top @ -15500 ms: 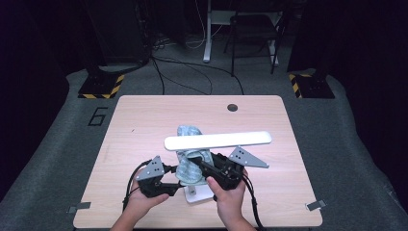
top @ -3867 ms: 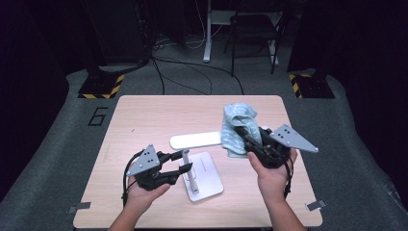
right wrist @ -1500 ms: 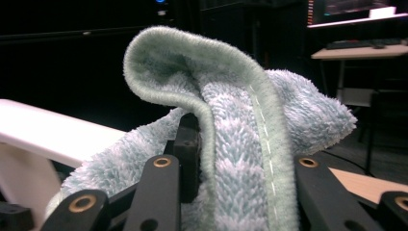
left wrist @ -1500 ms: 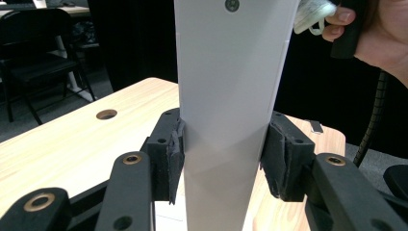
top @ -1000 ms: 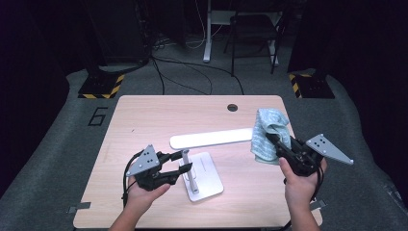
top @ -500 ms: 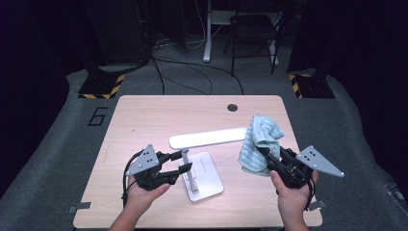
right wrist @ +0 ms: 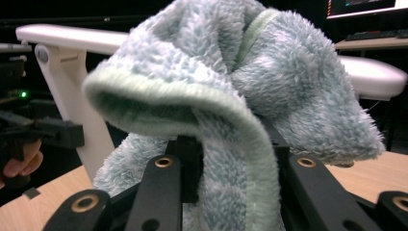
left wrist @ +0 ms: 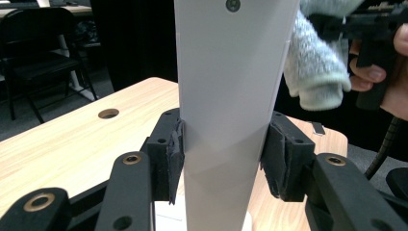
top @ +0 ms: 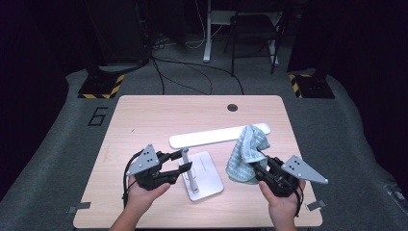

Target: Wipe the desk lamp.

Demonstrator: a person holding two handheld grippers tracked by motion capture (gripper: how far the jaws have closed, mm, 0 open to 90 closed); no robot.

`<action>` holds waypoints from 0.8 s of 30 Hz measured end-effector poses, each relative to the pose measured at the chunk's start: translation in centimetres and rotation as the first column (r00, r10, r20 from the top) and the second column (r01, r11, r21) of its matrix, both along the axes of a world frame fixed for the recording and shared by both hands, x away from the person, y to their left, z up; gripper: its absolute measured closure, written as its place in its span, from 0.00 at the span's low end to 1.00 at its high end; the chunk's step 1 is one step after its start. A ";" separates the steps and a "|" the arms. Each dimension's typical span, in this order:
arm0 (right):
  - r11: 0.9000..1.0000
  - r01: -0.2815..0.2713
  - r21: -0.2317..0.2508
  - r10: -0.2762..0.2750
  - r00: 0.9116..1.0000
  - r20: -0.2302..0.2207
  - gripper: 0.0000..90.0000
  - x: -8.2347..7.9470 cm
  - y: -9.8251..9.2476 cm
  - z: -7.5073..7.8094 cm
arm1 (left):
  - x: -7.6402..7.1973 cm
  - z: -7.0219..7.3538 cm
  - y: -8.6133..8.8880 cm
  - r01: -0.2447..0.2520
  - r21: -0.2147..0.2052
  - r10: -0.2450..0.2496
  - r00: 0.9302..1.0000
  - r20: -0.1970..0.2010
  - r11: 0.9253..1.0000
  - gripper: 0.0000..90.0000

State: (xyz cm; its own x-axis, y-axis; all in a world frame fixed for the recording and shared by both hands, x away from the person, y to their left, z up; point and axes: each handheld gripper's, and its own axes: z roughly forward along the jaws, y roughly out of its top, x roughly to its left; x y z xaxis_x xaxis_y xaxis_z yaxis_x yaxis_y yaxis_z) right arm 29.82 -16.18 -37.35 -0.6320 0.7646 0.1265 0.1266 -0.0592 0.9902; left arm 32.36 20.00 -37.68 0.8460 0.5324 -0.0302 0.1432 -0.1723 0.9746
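Observation:
A white desk lamp stands on the table, its square base (top: 208, 176) near the front, its upright post (top: 189, 168) rising to a long flat head (top: 219, 135). My left gripper (top: 182, 161) is shut on the post (left wrist: 231, 110), one pad against each side. A fluffy pale blue cloth (top: 246, 155) hangs bunched from my right gripper (top: 260, 169), which is shut on it just right of the lamp base. In the right gripper view the cloth (right wrist: 231, 96) drapes over the jaws, with the lamp head (right wrist: 77, 41) behind it.
The wooden table (top: 144, 120) has a round cable hole (top: 232, 107) near its far edge. Beyond the table are a chair (top: 252, 31), floor cables and striped weights (top: 101, 87). Tape marks (top: 77, 209) sit at the table's front corners.
My right hand has brought the cloth in from the table's right edge, leftward and down toward the lamp base. The left gripper has kept still on the post.

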 end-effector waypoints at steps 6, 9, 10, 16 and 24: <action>1.000 -0.006 -0.031 0.006 1.000 0.001 0.77 -0.2 0.8 -0.9 | 0.1 0.0 0.1 -0.005 -0.001 0.005 1.000 0.001 1.000 0.59; 0.997 -0.007 -0.071 0.008 1.000 0.008 0.77 -0.5 1.3 -1.3 | 0.1 0.0 0.1 -0.009 -0.002 0.009 1.000 0.001 1.000 0.59; 0.996 -0.008 -0.086 0.009 1.000 0.011 0.77 -0.6 1.5 -1.6 | 0.1 0.0 0.1 -0.010 -0.007 0.010 1.000 -0.003 1.000 0.59; 0.995 0.008 -0.096 -0.008 1.000 -0.003 0.76 -0.8 1.5 -2.8 | 0.2 0.0 0.0 -0.010 -0.003 0.010 1.000 -0.002 1.000 0.59; 0.993 0.048 -0.109 -0.052 0.998 -0.031 0.76 -0.3 0.9 -4.7 | 0.3 -0.1 0.0 -0.014 -0.012 0.014 1.000 -0.001 1.000 0.59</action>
